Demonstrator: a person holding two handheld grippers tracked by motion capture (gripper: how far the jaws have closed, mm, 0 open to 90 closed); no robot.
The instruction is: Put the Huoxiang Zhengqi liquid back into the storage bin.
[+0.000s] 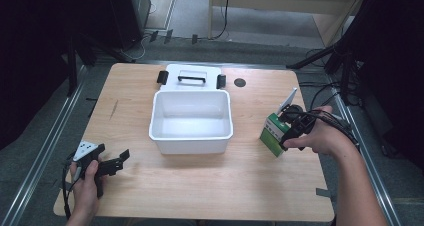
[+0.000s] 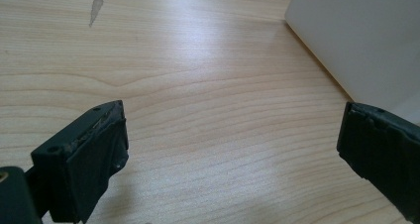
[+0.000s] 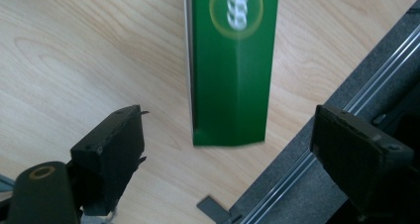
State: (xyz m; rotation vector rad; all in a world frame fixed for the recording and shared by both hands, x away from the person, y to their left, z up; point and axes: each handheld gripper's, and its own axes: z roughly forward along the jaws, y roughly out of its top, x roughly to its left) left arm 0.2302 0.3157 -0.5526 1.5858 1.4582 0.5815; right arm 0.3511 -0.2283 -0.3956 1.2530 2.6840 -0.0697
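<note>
Since green carton (image 3: 232,65) looks light, thin-walled: my right gripper (image 3: 228,149) jaws spread, straddling it; clamp flat sides gently. Left gripper (image 2: 233,149) spread, idle.

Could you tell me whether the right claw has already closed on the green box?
No, the right claw is open, its jaws standing apart on either side of the green box.

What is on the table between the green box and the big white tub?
Nothing: in the high view, only bare wooden table lies between the green cardboard box and the white plastic tub.
</note>
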